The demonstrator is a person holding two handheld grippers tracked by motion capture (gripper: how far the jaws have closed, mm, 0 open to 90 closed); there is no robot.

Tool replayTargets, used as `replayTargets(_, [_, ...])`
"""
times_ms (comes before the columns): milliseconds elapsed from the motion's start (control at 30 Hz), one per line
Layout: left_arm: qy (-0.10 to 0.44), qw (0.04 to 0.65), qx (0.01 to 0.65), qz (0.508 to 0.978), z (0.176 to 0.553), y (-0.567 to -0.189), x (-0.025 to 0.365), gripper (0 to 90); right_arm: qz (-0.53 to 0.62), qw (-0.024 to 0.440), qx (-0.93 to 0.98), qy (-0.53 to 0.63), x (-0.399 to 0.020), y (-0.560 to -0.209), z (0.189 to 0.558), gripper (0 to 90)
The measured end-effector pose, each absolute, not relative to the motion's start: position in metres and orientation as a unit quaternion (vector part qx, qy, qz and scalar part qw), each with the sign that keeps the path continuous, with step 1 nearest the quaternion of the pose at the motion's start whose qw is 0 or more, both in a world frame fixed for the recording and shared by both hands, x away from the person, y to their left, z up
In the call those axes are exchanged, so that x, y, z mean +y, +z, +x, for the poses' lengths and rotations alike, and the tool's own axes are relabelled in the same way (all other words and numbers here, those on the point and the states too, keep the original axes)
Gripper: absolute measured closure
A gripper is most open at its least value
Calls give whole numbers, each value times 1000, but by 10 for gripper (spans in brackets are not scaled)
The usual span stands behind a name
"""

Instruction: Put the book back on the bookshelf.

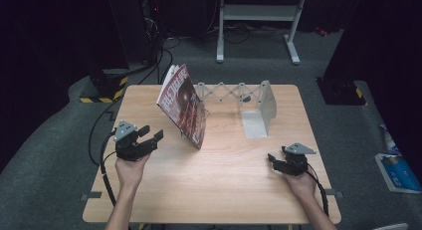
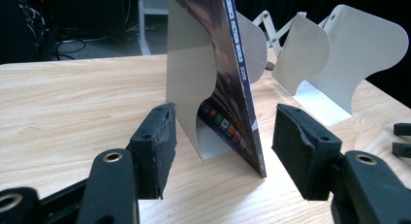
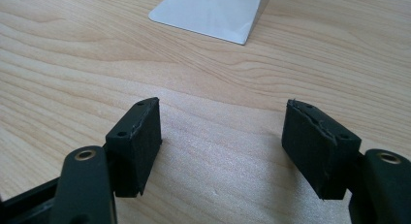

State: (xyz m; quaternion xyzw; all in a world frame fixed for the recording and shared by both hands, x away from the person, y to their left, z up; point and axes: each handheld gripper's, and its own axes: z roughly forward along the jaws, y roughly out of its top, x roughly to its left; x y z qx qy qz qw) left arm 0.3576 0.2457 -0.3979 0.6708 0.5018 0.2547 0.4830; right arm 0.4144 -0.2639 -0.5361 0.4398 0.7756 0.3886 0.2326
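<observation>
A red and black magazine (image 1: 182, 105) stands tilted on the wooden table (image 1: 219, 185), leaning on the left end plate of a white expanding bookend rack (image 1: 234, 94). My left gripper (image 1: 153, 133) rests on the table to the left of it, open and apart from it. In the left gripper view the magazine's spine (image 2: 238, 73) and the white plate (image 2: 186, 73) rise ahead of the open, empty left gripper (image 2: 223, 139). My right gripper (image 1: 272, 160) lies near the table's right front, open. In the right gripper view the right gripper (image 3: 223, 146) is over bare wood.
The rack's right end plate (image 1: 266, 103) and its flat base (image 3: 213, 10) stand at the table's back right. Beyond the table stand a white metal frame (image 1: 256, 13) and a yellow-striped black base (image 1: 104, 88). A blue and white item (image 1: 398, 172) lies on the floor at right.
</observation>
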Motion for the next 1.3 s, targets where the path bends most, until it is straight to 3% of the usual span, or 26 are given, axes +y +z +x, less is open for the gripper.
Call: replayTargets(1300, [226,472,511,682,351,-434,231,415,439,233,776,388,-264,-536,414,306])
